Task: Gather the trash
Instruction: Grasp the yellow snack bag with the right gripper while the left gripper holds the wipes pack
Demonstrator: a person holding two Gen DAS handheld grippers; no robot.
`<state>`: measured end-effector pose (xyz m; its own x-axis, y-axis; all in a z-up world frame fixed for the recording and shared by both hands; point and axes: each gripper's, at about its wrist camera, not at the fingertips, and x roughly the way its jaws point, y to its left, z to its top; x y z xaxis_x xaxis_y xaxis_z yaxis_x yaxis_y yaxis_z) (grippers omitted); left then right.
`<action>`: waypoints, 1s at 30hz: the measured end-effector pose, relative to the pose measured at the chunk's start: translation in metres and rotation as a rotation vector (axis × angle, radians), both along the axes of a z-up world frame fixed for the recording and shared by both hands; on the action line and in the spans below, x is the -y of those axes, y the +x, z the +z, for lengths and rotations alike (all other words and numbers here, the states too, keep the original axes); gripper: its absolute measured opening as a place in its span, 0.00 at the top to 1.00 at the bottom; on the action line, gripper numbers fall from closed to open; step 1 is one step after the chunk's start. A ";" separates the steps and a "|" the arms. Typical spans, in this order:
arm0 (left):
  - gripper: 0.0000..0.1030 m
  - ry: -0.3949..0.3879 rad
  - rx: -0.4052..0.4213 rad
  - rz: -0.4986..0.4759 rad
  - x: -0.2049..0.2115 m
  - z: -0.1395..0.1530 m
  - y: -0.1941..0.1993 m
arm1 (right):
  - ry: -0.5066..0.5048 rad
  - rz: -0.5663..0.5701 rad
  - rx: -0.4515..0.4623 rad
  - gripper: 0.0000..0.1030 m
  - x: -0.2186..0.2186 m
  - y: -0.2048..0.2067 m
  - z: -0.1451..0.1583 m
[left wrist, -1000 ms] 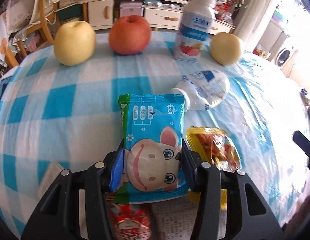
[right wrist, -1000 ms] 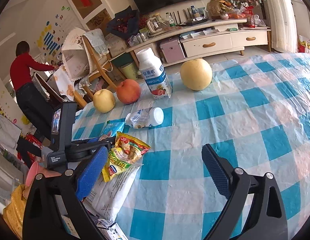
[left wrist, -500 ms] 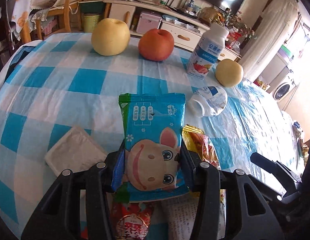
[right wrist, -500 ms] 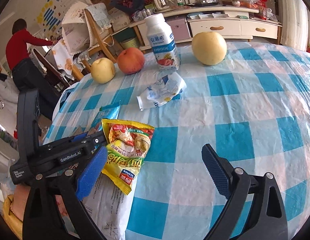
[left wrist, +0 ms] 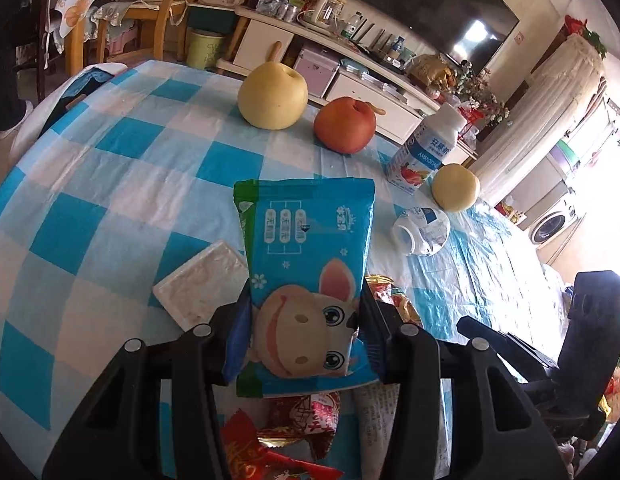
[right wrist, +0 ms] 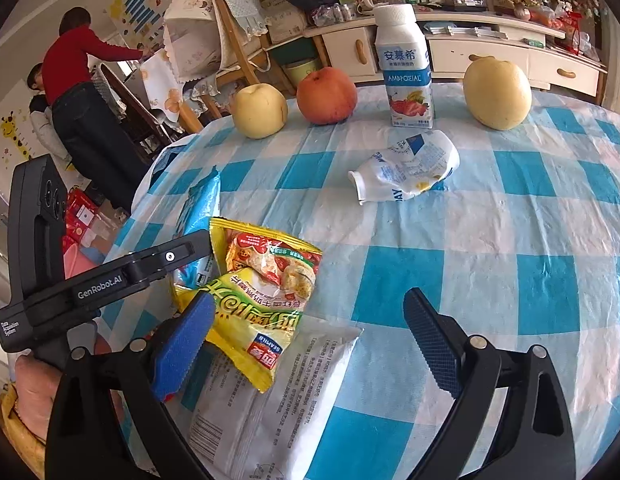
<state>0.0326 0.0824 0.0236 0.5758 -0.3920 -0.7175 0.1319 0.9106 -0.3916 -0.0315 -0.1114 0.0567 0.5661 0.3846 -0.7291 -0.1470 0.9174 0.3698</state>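
**Blue wrapper lifted in the left tongs, right tongs brought over the pile**

Left wrist view: Blue cartoon-printed wrapper (left wrist: 305,280) is pinched at both side edges by the left gripper (left wrist: 303,334), jaws pressed hard against it. Compared with a second ago, the table is seen from higher and further back: a white square packet (left wrist: 201,284), hidden earlier, is now exposed at centre left, and red foil wrappers (left wrist: 301,428) show at the bottom edge. The wrapper is judged to be clear of the cloth and ready to be carried off. A crushed bottle (left wrist: 422,230) lies at centre right.

Right wrist view: the right gripper (right wrist: 305,344) is spread wide and empty, and the pile appears larger and closer than before. A yellow noodle packet (right wrist: 261,292) lies by the left pad, over a white printed bag (right wrist: 269,400). It is judged the likely next pick.

Surface and room: a blue-and-white checked tablecloth (right wrist: 510,240) covers a round table. Two pears, an apple and an upright yoghurt bottle (right wrist: 406,68) stand along the top. A white sideboard and a person in red are seen behind.
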 end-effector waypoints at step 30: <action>0.52 -0.001 0.043 0.023 -0.057 0.010 -0.013 | -0.359 0.105 0.023 0.25 -0.081 0.048 -0.025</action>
